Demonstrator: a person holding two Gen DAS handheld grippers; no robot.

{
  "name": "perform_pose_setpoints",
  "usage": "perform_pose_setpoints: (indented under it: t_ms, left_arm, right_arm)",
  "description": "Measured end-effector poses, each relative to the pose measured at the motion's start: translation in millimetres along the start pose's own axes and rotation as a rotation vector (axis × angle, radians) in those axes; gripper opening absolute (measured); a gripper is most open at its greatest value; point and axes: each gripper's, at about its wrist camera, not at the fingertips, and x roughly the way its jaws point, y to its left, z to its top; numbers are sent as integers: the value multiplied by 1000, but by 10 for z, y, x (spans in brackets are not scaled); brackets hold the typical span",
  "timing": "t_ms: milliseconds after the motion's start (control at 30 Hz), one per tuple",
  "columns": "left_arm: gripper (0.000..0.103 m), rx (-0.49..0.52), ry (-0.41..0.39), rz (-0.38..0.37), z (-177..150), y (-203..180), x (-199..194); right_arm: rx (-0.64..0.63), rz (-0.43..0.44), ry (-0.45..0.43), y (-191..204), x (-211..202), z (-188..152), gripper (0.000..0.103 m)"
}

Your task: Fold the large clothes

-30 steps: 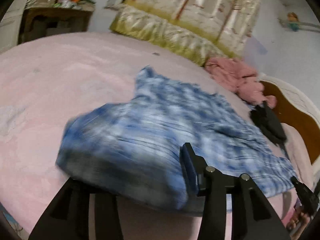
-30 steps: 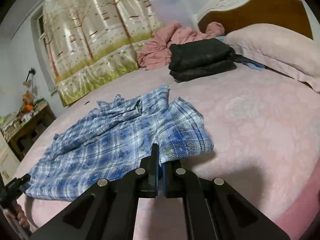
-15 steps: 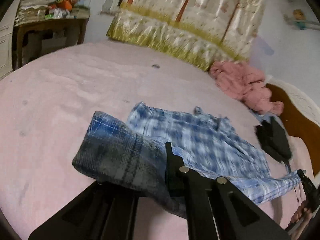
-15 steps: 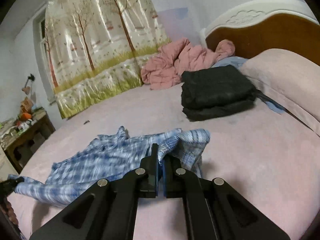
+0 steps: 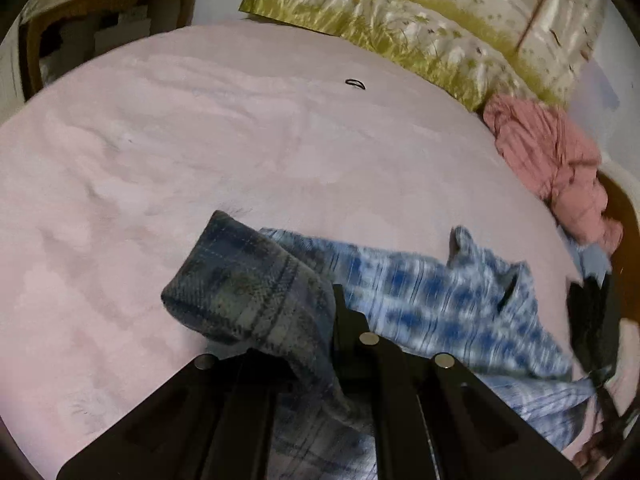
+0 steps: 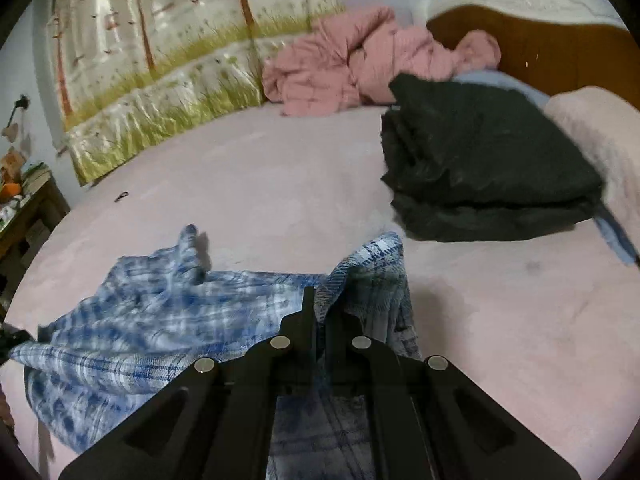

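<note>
A blue and white plaid shirt (image 5: 432, 300) lies stretched across the pink bed (image 5: 200, 152); it also shows in the right wrist view (image 6: 160, 320). My left gripper (image 5: 326, 304) is shut on one corner of the shirt, and the cloth drapes over its left finger. My right gripper (image 6: 318, 308) is shut on the opposite corner, with cloth hanging between and below its fingers. Both corners are lifted above the bed and the shirt hangs slack between them. The shirt is motion-blurred.
A folded black garment (image 6: 488, 160) lies close ahead of the right gripper, by a pink pillow (image 6: 600, 132) and wooden headboard (image 6: 560, 52). A crumpled pink garment (image 6: 352, 68) lies beyond. A small dark hair tie (image 5: 355, 84) lies on the bed. A wooden side table (image 5: 100, 12) stands past the bed's edge.
The left gripper has closed on its shirt corner. Both grippers have carried their corners forward across the bed, towards the curtain and the black garment, and the shirt has bunched up shorter.
</note>
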Motion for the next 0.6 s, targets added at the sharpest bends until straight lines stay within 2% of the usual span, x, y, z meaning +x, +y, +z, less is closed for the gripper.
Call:
perform_pose_setpoints:
  t_ms: [233,367,500,533,567,600]
  left_arm:
    - [6,12,-3,63,126,-7,435]
    - [7,8,-63,15,78,67,608]
    - [10,15,-59,-29,67,124,683]
    - [23,34,-61,-47,76,106,642]
    - [34,61,-73,-53,64,84,580]
    - [60,88,-97,-36,42,56,497]
  right_arm:
    - [25,-12,43,104,603,175,3]
    - [23,-36,26,137,821,164,3]
    - [-2,-34,9,166,892,150,4]
    - [-13,-24,5,166,862,161,11]
    - [-17,-22,-2,162,818,163,27]
    - [-23,-28,-14,150,752,164,38]
